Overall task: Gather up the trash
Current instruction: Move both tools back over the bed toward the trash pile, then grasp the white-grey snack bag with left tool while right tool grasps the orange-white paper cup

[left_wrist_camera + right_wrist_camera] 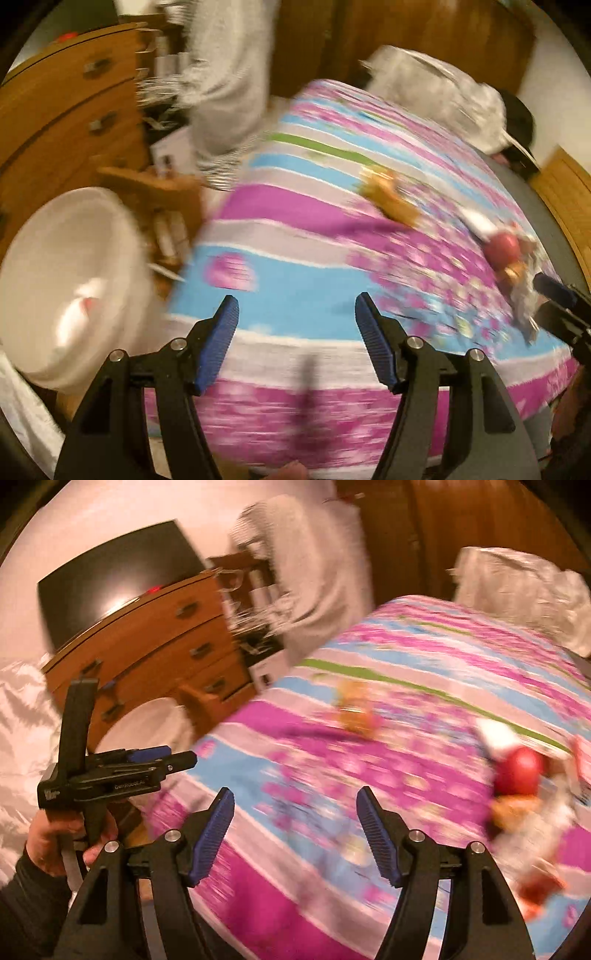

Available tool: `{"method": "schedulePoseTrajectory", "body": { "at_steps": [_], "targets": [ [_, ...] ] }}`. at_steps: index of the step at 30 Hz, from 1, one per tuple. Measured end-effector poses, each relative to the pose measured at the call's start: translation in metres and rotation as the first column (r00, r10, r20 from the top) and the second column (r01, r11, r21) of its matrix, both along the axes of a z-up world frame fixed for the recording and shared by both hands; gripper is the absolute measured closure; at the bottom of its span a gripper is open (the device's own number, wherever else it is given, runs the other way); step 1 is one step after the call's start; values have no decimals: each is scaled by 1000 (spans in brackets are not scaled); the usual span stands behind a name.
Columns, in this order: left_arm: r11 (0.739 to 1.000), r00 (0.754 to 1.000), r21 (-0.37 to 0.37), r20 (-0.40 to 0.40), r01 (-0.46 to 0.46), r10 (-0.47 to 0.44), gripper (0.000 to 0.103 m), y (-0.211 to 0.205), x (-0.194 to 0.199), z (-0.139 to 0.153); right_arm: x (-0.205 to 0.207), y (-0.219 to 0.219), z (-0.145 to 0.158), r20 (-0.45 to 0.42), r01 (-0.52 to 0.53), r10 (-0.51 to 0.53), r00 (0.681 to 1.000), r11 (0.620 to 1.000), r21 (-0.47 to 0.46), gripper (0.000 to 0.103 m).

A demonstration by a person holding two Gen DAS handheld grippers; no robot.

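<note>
Both views are motion-blurred. Trash lies on a pink, blue and white striped bedspread (pixel 295 229): an orange-brown wrapper (pixel 388 195) near the middle, also in the right wrist view (pixel 356 709), and a pile at the right with a red round item (pixel 504 245) (pixel 521 770) and crumpled wrappers (pixel 517 812). A white bin (pixel 70 280) lined with a bag stands left of the bed. My left gripper (pixel 297 321) is open and empty over the bed's near edge. My right gripper (pixel 295 808) is open and empty, left of the pile.
A wooden chest of drawers (pixel 70 107) stands beyond the bin, with a dark screen (pixel 110 576) on it. Grey-white clothing (pixel 225 74) hangs by the bed. A crumpled white pillow (pixel 436 88) lies at the bed's far end. The left gripper shows in the right wrist view (pixel 173 758).
</note>
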State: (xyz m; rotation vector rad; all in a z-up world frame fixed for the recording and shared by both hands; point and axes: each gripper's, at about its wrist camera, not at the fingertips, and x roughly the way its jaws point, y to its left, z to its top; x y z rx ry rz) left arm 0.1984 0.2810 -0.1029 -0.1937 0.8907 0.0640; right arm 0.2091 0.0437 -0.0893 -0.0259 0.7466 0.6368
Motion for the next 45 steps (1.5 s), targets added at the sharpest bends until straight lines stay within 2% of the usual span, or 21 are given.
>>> {"method": "schedulePoseTrajectory", "body": {
  "at_steps": [5,8,11,15,18,21,22,23,26,27,29,31,35,37,39,45],
  "targets": [
    [994,993,-12,-30,111,-112,39,-59,13,-11,-9,-120,-9,77,106,-97,992,987,-124,31],
    [984,984,-27,-44,173,-175,38,-88,20,-16,-4,-179,-21,125,146,-117,985,956,-254,31],
    [971,969,-40,-59,237,-240,37,-118,22,-21,8,-221,-41,91,62,-32,995,934,-352,31],
    [946,943,-71,-78,317,-322,37,-153,28,-28,24,-236,-60,9,-121,133,991,921,-369,33],
    [931,927,-90,-95,354,-362,37,-175,34,-35,32,-221,-67,-27,-194,199,980,906,-375,37],
    [926,919,-99,-121,365,-375,37,-195,44,-42,38,-204,-78,-41,-232,235,971,894,-382,50],
    [924,916,-105,-128,368,-380,37,-201,47,-45,39,-201,-79,-38,-228,231,972,901,-370,64],
    [922,914,-108,-131,371,-383,37,-206,49,-47,37,-200,-79,-31,-212,216,976,908,-362,74],
    [912,904,-116,-137,392,-406,37,-223,57,-52,22,-211,-77,-17,-151,153,988,938,-312,91],
    [908,899,-121,-134,402,-416,37,-228,59,-54,19,-216,-76,-14,-123,125,992,948,-295,91],
    [896,890,-124,-116,427,-441,37,-243,63,-55,8,-246,-73,-39,-13,6,999,982,-189,91],
    [882,880,-128,-92,454,-466,37,-258,66,-54,-5,-275,-73,-65,93,-101,993,989,-111,91],
    [849,850,-91,-34,521,-526,37,-296,69,-49,-27,-333,-81,-130,331,-333,934,943,-30,91],
    [840,841,-62,-26,539,-541,37,-309,71,-48,-32,-349,-90,-163,385,-382,909,923,-17,91],
    [840,839,-24,-32,542,-543,37,-321,78,-50,-34,-355,-98,-183,414,-409,894,910,-10,91],
    [835,836,56,-68,547,-544,37,-338,91,-60,-27,-348,-102,-179,417,-414,893,909,-20,89]
  ]
}}
